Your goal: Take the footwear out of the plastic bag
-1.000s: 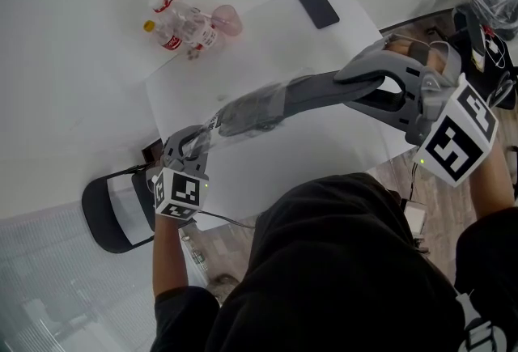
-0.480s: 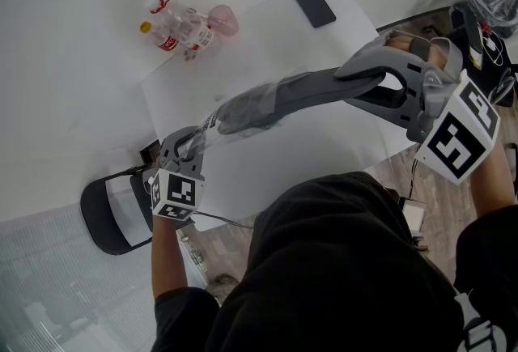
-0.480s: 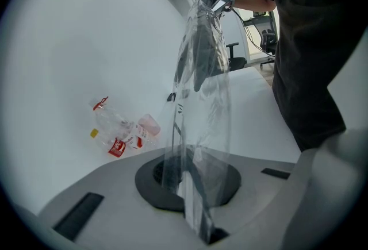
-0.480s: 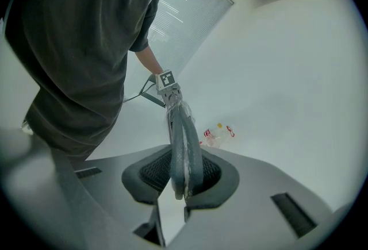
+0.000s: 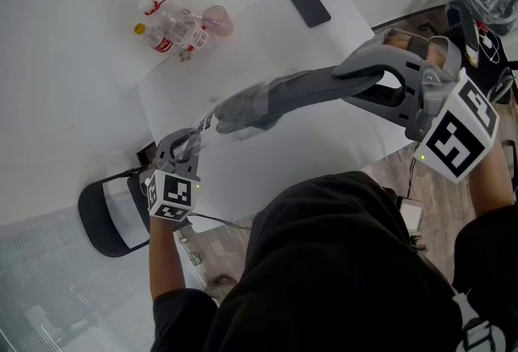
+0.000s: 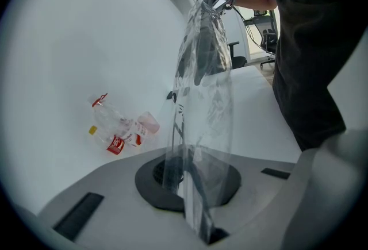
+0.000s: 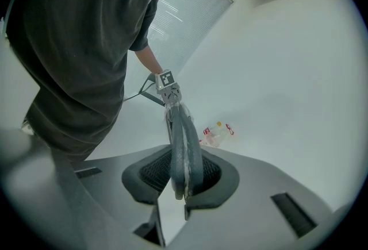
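Observation:
A pair of grey footwear (image 5: 295,90) hangs stretched above the white table (image 5: 324,144), its far end still inside a clear plastic bag (image 5: 229,114). My left gripper (image 5: 184,150) is shut on the bag's end at the table's left edge. In the left gripper view the bag (image 6: 201,128) rises from my left gripper (image 6: 199,226) with the dark footwear (image 6: 207,53) inside it. My right gripper (image 5: 366,82) is shut on the footwear's near end. In the right gripper view the grey soles (image 7: 184,145) run from my right gripper (image 7: 178,194) toward the left one.
Empty plastic bottles (image 5: 166,27) and a pink cup (image 5: 218,19) lie at the table's far left. A black phone (image 5: 307,4) lies at the far edge. A dark chair (image 5: 109,217) stands beside the left gripper. My dark-clothed body fills the foreground.
The left gripper has drawn a little down and to the left with the bag's end. The right gripper has held its place with the footwear.

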{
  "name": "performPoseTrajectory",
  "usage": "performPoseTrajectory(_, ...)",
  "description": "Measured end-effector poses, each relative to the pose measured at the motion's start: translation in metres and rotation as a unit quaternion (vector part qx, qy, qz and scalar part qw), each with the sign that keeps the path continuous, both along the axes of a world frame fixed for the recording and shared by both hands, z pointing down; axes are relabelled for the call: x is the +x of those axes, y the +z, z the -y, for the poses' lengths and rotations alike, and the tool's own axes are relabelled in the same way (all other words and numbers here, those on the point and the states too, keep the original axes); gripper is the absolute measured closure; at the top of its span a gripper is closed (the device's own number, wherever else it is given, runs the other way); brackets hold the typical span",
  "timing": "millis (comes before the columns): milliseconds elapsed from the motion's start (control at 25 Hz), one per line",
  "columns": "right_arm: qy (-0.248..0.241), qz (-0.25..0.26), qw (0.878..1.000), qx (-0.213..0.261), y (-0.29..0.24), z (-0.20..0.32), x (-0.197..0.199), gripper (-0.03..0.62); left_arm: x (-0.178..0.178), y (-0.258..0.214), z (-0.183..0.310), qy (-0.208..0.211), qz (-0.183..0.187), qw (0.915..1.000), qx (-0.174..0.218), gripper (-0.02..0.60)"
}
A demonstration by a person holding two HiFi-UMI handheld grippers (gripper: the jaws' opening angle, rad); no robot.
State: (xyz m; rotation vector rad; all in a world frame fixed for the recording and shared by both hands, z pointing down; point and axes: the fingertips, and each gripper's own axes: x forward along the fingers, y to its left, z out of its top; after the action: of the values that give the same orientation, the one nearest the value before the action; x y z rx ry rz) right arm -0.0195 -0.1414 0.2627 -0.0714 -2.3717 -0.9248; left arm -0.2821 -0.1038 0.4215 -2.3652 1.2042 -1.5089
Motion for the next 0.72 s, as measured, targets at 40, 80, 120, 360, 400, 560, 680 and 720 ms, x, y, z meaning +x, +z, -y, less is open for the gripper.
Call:
performPoseTrajectory(40, 0.000, -0.001, 1.000, 0.000, 0.0001, 0.0003, 0.0004, 0.516, 0.0001, 0.0006, 0.0002, 0.000, 0.000, 1.0000, 0.000, 0.558)
performPoseTrajectory(80, 0.001, -0.001, 1.000, 0.001, 0.0002, 0.0006, 0.0005, 0.516, -0.0002, 0.0012, 0.0002, 0.000, 0.000, 1.0000, -0.001, 0.558)
performPoseTrajectory(120, 0.001, -0.002, 1.000, 0.002, 0.0004, 0.0006, 0.0004, 0.516, -0.0010, 0.0015, 0.0000, -0.001, 0.001, 1.0000, -0.001, 0.558)
performPoseTrajectory(360, 0.003, -0.002, 1.000, 0.003, 0.0005, 0.0011, 0.0029, 0.516, -0.0031, 0.0028, -0.0007, -0.004, 0.002, 1.0000, -0.005, 0.558)
performPoseTrajectory(400, 0.003, -0.003, 1.000, 0.003, 0.0007, 0.0011, 0.0034, 0.514, -0.0038, 0.0027, -0.0006, -0.005, 0.003, 1.0000, -0.004, 0.558)
performPoseTrajectory(560, 0.002, -0.003, 1.000, 0.005, 0.0003, 0.0019, 0.0044, 0.516, -0.0047, 0.0029, 0.0001, -0.008, 0.002, 1.0000, -0.002, 0.558)
performPoseTrajectory(680, 0.002, -0.002, 1.000, 0.004, -0.0018, 0.0039, 0.0043, 0.516, -0.0058, 0.0020, 0.0006, -0.010, 0.002, 0.9999, -0.004, 0.558)
performPoseTrajectory(720, 0.002, -0.002, 1.000, 0.004, -0.0027, 0.0048, 0.0041, 0.516, -0.0063, 0.0013, 0.0010, -0.011, 0.001, 0.9999, -0.005, 0.558)
